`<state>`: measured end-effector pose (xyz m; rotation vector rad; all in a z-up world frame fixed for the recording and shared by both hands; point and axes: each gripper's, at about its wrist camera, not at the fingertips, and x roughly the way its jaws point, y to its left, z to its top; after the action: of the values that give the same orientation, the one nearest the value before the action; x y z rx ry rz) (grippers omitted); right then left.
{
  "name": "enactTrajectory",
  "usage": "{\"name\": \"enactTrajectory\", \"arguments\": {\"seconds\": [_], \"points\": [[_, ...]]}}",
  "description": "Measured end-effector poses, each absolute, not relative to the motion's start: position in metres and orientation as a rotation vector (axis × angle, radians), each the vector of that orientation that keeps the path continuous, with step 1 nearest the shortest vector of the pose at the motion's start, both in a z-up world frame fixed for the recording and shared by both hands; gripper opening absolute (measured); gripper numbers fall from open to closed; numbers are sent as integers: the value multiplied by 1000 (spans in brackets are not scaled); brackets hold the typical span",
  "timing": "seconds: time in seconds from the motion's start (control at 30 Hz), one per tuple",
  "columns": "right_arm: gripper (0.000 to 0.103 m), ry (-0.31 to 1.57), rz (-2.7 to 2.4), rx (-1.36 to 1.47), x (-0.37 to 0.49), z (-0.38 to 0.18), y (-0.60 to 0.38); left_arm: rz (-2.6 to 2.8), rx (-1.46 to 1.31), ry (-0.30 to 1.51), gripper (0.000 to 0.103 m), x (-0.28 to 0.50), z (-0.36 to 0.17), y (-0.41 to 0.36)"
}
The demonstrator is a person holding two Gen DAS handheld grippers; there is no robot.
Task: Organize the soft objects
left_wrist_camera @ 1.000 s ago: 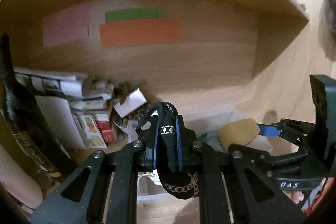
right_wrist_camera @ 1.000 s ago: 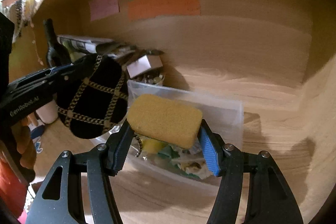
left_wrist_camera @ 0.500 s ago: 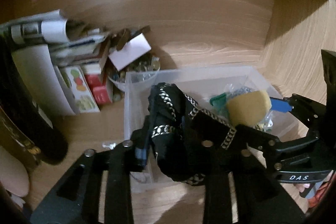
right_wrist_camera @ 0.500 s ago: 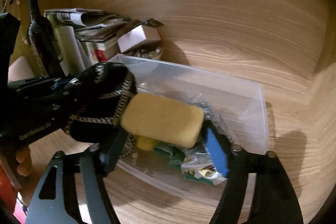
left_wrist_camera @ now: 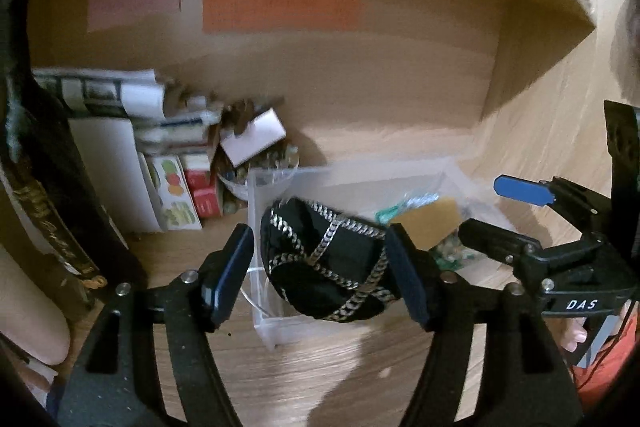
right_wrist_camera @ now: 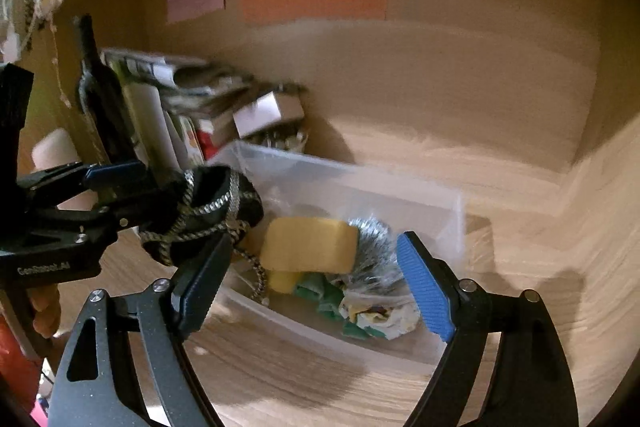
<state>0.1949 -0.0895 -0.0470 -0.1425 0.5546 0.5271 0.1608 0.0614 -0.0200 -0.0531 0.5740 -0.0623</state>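
Wood-panelled shelf nook, pink, green and orange paper strips (left_wrist_camera: 280, 7) on the back wall, wood-grain table (right_wrist_camera: 280, 367) underneath.

Left tongs (left_wrist_camera: 320, 275): spread wide. Black pouch with chain trim (left_wrist_camera: 328, 259) sits in the gap between them, over the near-left corner of the clear plastic bin (left_wrist_camera: 264, 331). From the left wrist view there's daylight between the pouch and the left finger; contact on the right finger can't be confirmed. From the right wrist view the pouch (right_wrist_camera: 204, 211) looks draped at the left tongs' tips (right_wrist_camera: 132, 183), above the bin's left end. Can't tell if it's hanging on a finger or already free.

Right tongs (right_wrist_camera: 308, 287): wide apart, nothing between the pads. Yellow sponge (right_wrist_camera: 310, 245) lies in the bin (right_wrist_camera: 452, 211) just ahead of them, resting on a second yellow piece, green scraps and crinkled silvery wrap (right_wrist_camera: 372, 255). Sponge is clear of both fingers. In the left wrist view the sponge (left_wrist_camera: 432, 223) shows just beyond the left tongs' right finger, with the right tongs (left_wrist_camera: 500, 211) coming in from the right.

Left of the bin, beyond the left tongs: stacked books and papers (left_wrist_camera: 120, 131), a small white box (left_wrist_camera: 256, 141) on a bowl of small bits, dark bottle (left_wrist_camera: 48, 187) at far left.
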Motion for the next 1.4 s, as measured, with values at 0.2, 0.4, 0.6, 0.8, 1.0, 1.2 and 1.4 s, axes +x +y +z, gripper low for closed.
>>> {"name": "enactTrajectory", "arguments": {"seconds": [0.2,0.4,0.6,0.8,1.0,1.2,1.4], "points": [[92,422,516,-107,165,-13,-108,-72,-55,470,68,136,6,53],[103,324,500,-72,139,8,-122,-86,-65,374,80,104,27,45],[103,284,493,-63,118,15,-131,-58,-74,298,99,78,35,41],[103,279,496,-47,107,13,-136,-42,-61,269,102,61,36,34],[103,278,497,-44,100,10,-137,-37,-47,259,103,50,34,29],[103,267,496,-48,93,8,-137,-36,-43,263,103,48,32,26],[103,260,488,-44,89,8,-135,-38,-52,268,103,48,30,27]]}}
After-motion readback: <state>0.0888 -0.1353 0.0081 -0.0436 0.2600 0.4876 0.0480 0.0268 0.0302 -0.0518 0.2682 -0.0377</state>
